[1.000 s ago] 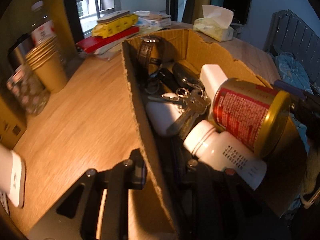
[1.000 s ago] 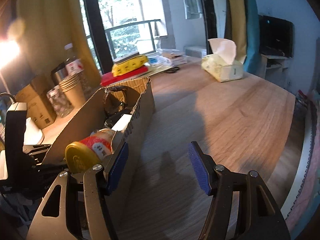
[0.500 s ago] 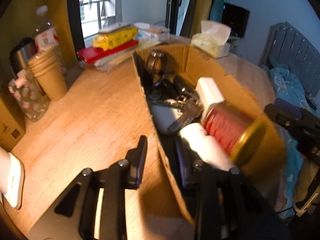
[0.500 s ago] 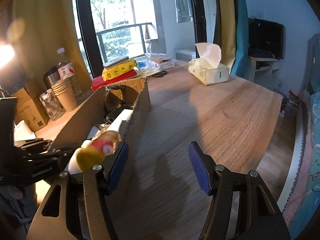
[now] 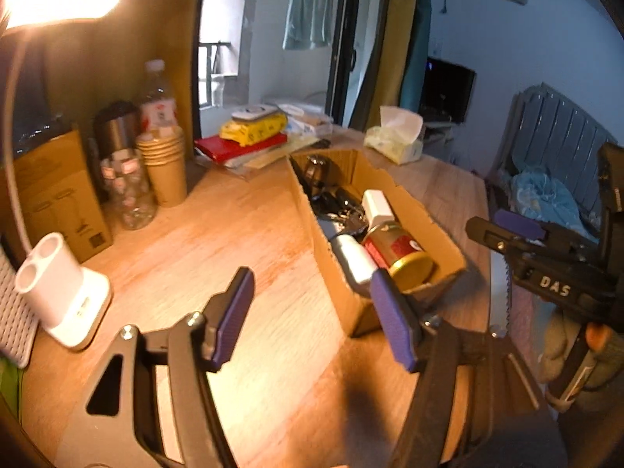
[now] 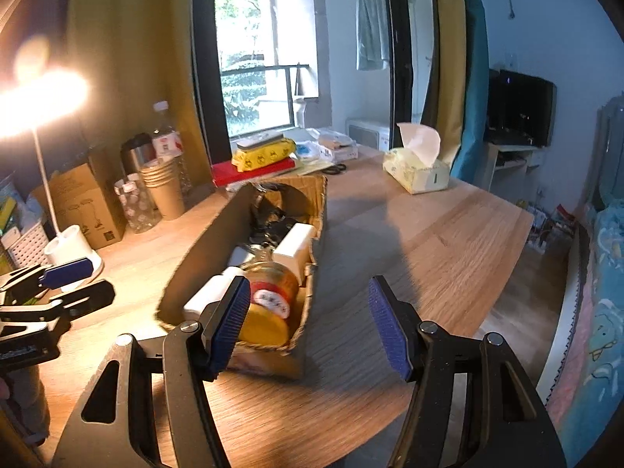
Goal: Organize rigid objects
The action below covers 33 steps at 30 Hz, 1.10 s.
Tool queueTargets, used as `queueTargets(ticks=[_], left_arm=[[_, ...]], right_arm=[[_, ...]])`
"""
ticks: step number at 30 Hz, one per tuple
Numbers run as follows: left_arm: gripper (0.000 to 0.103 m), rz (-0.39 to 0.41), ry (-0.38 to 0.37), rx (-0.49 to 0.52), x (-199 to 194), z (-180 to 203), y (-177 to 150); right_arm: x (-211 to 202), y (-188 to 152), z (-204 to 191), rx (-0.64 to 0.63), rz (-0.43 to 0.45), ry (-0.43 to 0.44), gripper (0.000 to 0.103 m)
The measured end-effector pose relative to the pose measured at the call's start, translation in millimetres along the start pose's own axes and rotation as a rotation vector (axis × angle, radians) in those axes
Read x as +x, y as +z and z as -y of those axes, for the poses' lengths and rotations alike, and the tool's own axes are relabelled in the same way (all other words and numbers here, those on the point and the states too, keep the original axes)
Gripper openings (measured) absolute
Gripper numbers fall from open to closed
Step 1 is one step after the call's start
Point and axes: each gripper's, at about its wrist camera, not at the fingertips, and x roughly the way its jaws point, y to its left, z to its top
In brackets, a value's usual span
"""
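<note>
1. A lamp base (image 5: 62, 292) is seen at the left on the wooden table (image 5: 241, 226).
2. The left gripper (image 5: 312, 312) is seen opening, with nothing between its jaws.
3. The cardboard box (image 6: 187, 269), filled with a red-labelled jar (image 6: 269, 304) and bottles, is set mid-table.
4. The right gripper (image 6: 310, 323) is held apart, empty.

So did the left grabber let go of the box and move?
Yes. The left gripper, jaws opening and empty, has backed away from the cardboard box.

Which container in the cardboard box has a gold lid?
The red-labelled jar, lying on its side at the box's near end; the bottle beside it is plain white.
</note>
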Motion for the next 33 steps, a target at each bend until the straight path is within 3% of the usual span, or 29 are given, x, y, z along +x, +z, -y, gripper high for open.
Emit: queueTargets(ticks=[1,3,11,18,23,29,33], left_arm=[[0.071,0.013,0.004,-0.001,-10,-1,-3],[0.09,0.038,0.004,-0.015,-25,-3,-7],[0.094,0.128,0.041,-0.017,-83,-9,-26],[0.094,0.206,0.07,-0.001,-118,-4,-31],[0.098,0.238,0.046,0.026,-133,5,-32],[0.099,0.193,0.014,0.021,-127,4,-32],[0.099,0.2,0.037,0.022,-124,4,-33]], right_arm=[[-5,-1,-3,-0.004,0.005,-0.001,0.068],[-16,-3,-9,-0.007,0.017,-0.001,0.071],[-76,-25,-29,0.046,0.078,-0.029,0.072],[-122,-35,-56,-0.026,0.111,-0.045,0.072],[-133,-36,-64,-0.043,0.129,-0.03,0.072],[-130,-38,-65,-0.044,0.129,-0.029,0.072],[-129,-39,-64,-0.04,0.128,-0.042,0.072]])
